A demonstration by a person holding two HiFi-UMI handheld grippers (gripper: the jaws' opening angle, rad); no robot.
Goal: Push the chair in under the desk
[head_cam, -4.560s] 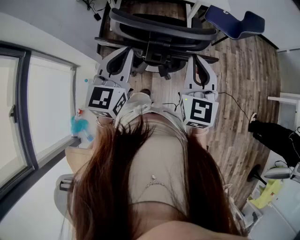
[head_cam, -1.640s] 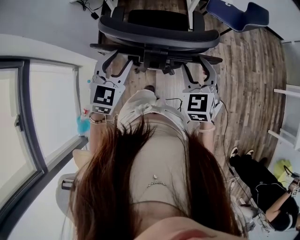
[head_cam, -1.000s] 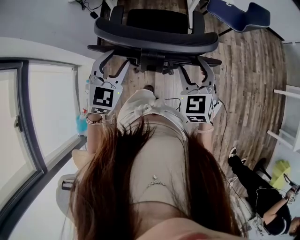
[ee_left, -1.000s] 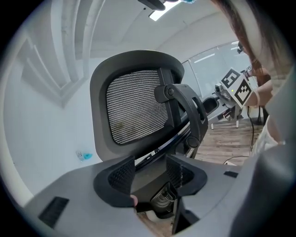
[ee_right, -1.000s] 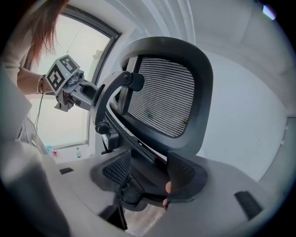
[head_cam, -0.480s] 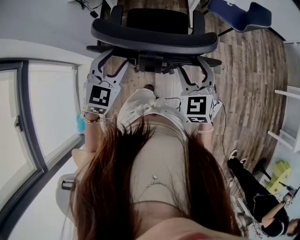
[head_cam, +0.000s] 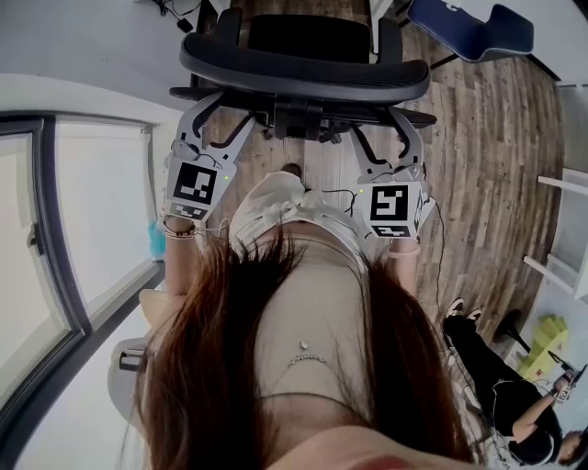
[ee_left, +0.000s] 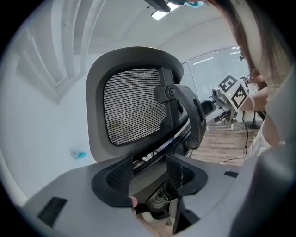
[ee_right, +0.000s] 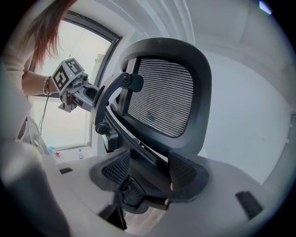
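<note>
The black office chair (head_cam: 308, 64) stands just ahead of me with its mesh backrest (ee_left: 134, 104) toward me. My left gripper (head_cam: 209, 117) is at the back's left side, and my right gripper (head_cam: 393, 128) is at its right side. Both are open. In the left gripper view the dark lower frame bar (ee_left: 162, 150) runs between the spread pads of the left gripper (ee_left: 150, 173). The right gripper view shows the same bar (ee_right: 138, 150) crossing the gap of the right gripper (ee_right: 148, 173), under the mesh backrest (ee_right: 159, 95). White desk legs (head_cam: 375, 18) show beyond the seat.
Wooden floor (head_cam: 478, 156) lies around the chair. A blue padded seat (head_cam: 469, 27) is at the top right, a white shelf (head_cam: 565, 229) at the right edge and a seated person (head_cam: 514, 404) at the lower right. A cable (head_cam: 438, 248) trails on the floor. A window (head_cam: 83, 229) fills the left.
Since the oldest frame both grippers have reached forward to the chair's back and the chair sits farther from me. Over the last second almost nothing has moved.
</note>
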